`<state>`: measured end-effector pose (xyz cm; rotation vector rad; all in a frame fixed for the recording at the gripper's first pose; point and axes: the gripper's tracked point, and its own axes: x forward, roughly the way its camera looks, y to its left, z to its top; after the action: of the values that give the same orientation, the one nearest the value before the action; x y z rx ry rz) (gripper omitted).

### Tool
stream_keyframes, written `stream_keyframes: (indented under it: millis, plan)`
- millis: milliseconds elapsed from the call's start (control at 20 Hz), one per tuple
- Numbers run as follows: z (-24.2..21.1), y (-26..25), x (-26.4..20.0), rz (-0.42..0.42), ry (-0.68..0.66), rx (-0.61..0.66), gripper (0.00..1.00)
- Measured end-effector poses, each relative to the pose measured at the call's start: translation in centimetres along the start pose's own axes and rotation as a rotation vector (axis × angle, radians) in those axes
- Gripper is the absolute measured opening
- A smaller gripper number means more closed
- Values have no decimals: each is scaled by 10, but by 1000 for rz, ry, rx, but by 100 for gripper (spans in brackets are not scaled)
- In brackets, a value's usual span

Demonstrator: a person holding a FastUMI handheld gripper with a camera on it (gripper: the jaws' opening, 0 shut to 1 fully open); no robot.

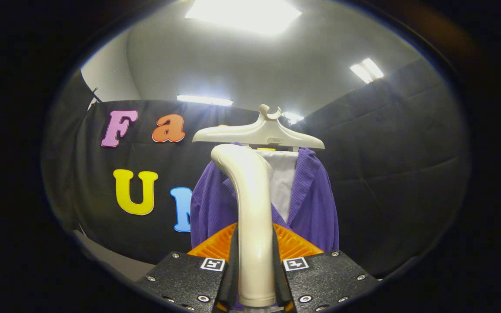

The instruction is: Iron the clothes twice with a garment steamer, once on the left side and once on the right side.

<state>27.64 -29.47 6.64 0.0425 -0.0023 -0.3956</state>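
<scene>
two fingers of the gripper pinching the cream handle of the garment steamer, one on each side. steamer head raised near the collar of the purple corduroy jacket, hung on a pale hanger just beyond. no sign of either pass being finished; judged early, left and right strokes both probably remaining.

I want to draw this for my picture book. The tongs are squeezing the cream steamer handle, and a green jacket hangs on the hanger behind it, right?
Almost. The jacket is not green: the gripper view shows a purple ribbed jacket on the cream plastic hanger. The rest holds: the tongs are shut on the cream plastic steamer handle, with the jacket hanging beyond it.
</scene>
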Motion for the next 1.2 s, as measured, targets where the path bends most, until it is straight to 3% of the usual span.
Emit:
stream_keyframes:
  millis: [700,1200]
  plan:
    - [-136,-11,-23,2,173,-41,34]
    - [-271,-27,-69,30,391,-45,34]
